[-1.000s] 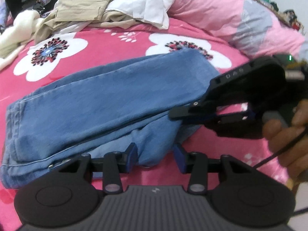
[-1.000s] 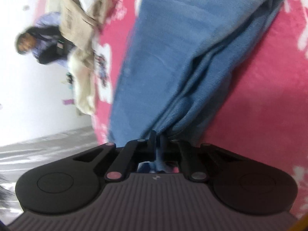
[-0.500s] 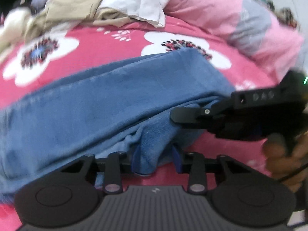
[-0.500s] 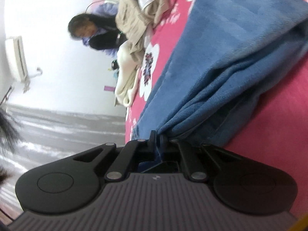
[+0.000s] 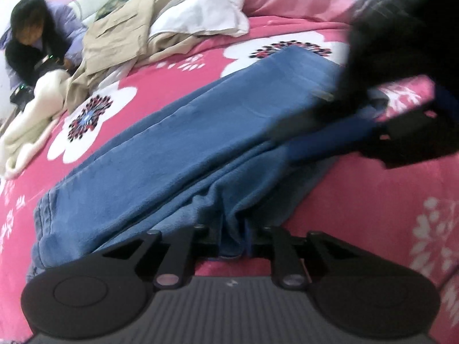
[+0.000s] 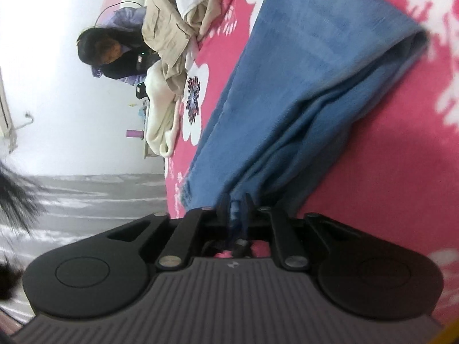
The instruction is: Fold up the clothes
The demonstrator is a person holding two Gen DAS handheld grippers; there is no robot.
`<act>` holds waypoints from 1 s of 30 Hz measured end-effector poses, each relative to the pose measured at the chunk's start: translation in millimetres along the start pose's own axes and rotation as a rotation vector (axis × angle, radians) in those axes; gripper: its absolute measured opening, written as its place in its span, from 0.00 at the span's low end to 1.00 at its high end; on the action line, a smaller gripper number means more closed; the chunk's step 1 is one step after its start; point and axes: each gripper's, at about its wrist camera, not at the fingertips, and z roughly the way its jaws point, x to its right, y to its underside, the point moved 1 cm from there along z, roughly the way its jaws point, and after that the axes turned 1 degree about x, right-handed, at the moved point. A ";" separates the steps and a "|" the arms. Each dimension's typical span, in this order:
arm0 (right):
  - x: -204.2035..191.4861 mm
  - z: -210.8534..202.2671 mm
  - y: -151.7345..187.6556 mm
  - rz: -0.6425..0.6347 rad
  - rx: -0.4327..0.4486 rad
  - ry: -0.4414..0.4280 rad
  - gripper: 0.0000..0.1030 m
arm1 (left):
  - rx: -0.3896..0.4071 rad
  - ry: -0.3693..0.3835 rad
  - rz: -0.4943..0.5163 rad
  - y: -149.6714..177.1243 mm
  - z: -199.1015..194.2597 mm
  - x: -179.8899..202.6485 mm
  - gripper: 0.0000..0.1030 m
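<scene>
The left gripper (image 5: 233, 239) has just been closing and now pinches the near edge of the blue jeans (image 5: 183, 154). The right gripper (image 6: 235, 209) has just been opening, cloth between its jaws. The jeans lie folded on the pink flowered bedspread (image 5: 373, 200), and behind them sits a pile of clothes (image 5: 160, 25).

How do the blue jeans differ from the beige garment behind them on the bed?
The blue jeans lie stretched long and flat across the pink floral bedspread; the beige garment sits crumpled in a heap with white cloth. The jeans are gripped at their near edge by the left gripper and reached by the right gripper; the beige garment is touched by neither. Both rest on the same bedspread.
</scene>
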 end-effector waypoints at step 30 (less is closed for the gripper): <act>7.6 67.2 -6.3 0.309 -0.194 0.241 0.38 | 0.029 0.121 -0.020 16.6 -26.9 -20.0 0.32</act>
